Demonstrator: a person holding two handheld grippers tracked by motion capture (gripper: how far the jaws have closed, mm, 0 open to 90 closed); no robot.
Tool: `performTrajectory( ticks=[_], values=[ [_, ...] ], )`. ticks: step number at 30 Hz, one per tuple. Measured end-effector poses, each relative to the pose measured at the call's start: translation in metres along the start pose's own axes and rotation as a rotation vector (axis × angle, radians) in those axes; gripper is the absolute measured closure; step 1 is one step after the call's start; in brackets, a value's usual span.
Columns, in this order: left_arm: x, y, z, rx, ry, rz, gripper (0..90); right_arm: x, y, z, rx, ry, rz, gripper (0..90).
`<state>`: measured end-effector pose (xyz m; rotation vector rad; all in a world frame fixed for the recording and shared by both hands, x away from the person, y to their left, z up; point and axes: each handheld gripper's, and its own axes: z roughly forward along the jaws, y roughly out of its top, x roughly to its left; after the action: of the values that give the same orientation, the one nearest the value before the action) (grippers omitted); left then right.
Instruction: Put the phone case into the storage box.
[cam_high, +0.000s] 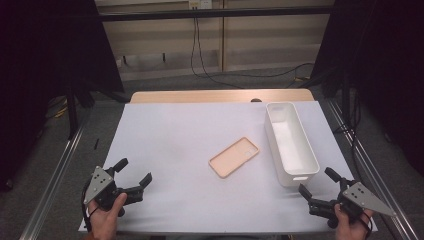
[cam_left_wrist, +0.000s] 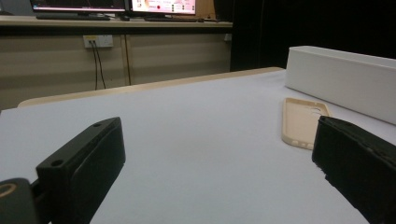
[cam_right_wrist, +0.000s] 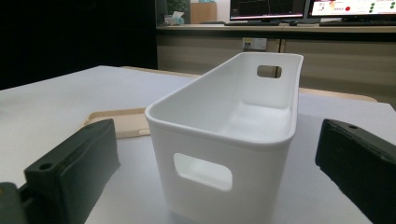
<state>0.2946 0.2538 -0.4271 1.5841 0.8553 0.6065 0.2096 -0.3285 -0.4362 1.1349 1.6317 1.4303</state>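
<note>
Risk: phone case thin, flat on counter, open side up; claw may skid off low edge, push it toward white bin just beside. Right claw near bin's near end; careless reach may knock bin. Left claw at near-left of counter, jaws wide apart, empty, touching nothing. Right claw jaws also wide, empty, bin ahead between them, untouched.

Under your left tongs and right tongs lies a white table cover; far ahead of them stand monitors, a wall socket and hanging cables.
</note>
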Motion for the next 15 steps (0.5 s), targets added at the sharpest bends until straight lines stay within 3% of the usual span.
performTrajectory(
  ticks=[15],
  values=[
    [-0.0018, 0.0007, 0.0041, 0.008, -0.002, 0.005, 2.7, -0.0014, -0.001, -0.0003, -0.001, 0.006, 0.008, 0.0]
  ],
)
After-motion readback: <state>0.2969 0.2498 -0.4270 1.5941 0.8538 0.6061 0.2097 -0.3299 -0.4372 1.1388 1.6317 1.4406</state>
